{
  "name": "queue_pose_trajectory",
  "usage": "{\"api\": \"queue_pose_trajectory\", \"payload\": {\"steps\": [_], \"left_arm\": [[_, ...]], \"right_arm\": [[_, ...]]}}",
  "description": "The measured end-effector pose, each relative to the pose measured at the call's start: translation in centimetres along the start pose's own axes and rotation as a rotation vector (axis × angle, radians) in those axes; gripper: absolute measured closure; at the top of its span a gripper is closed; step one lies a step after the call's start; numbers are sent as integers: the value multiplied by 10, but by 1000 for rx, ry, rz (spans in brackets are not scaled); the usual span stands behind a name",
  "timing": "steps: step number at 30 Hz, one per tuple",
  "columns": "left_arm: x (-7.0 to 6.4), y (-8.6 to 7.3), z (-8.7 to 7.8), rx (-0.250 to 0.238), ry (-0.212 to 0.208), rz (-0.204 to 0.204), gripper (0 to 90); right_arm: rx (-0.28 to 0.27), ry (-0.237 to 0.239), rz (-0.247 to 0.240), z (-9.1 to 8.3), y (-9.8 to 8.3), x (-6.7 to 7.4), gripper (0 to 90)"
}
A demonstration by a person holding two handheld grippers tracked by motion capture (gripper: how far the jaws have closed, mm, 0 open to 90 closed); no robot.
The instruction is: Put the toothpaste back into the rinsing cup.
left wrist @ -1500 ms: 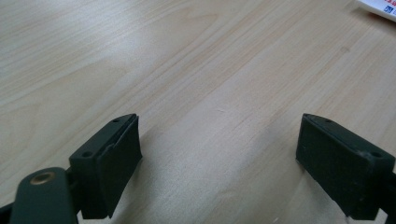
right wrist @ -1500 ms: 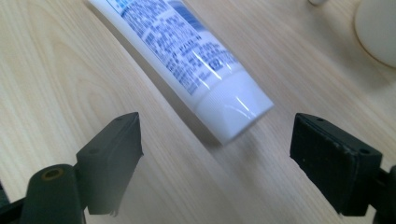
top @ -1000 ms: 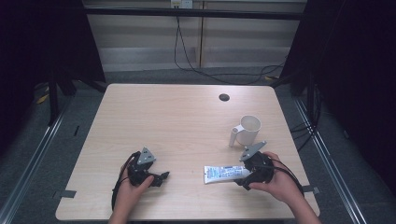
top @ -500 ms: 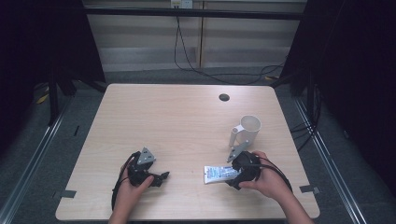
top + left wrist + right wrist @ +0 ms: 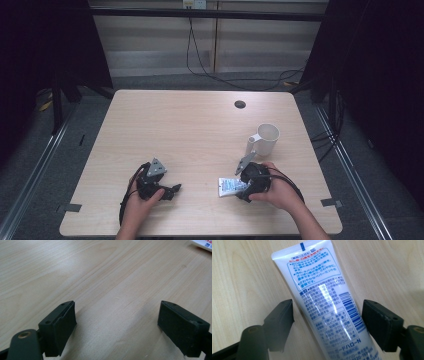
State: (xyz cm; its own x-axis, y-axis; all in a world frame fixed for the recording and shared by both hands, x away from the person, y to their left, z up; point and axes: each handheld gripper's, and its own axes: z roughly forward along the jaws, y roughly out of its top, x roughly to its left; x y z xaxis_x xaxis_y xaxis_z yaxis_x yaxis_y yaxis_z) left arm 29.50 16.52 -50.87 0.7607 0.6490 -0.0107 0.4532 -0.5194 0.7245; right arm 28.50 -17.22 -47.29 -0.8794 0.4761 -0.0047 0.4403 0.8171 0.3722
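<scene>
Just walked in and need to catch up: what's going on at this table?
A person holds a gripper in each hand. The right gripper straddles a white tube lying flat on the wooden table; its jaws have just been closing, but the pads don't press on it yet. The left gripper rests open over bare wood. A white mug stands nearby.

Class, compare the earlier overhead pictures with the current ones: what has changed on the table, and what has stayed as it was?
The right gripper slid leftward along the tube and now straddles it; its jaws have just been closing, not yet pressing. The left gripper, the mug and the tube kept their places.
</scene>
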Motion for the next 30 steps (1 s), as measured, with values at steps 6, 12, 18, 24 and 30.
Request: {"api": "queue_pose_trajectory", "payload": {"steps": [6, 12, 18, 24, 30], "left_arm": [[0, 0, 0, 0, -1, 0, 148], [0, 0, 0, -1, 2, 0, 149], [0, 0, 0, -1, 1, 0, 149], [0, 0, 0, -2, 0, -1, 150], [0, 0, 0, -1, -3, -1, 151]], "right_arm": [[17, 2, -2, 3, 3, -2, 305], [34, -2, 6, 2, 3, -4, 414], [72, -10, 9, 0, 7, -4, 506], [99, -5, 24, -2, 11, -5, 592], [115, -2, 69, -6, 13, -5, 681]]}}
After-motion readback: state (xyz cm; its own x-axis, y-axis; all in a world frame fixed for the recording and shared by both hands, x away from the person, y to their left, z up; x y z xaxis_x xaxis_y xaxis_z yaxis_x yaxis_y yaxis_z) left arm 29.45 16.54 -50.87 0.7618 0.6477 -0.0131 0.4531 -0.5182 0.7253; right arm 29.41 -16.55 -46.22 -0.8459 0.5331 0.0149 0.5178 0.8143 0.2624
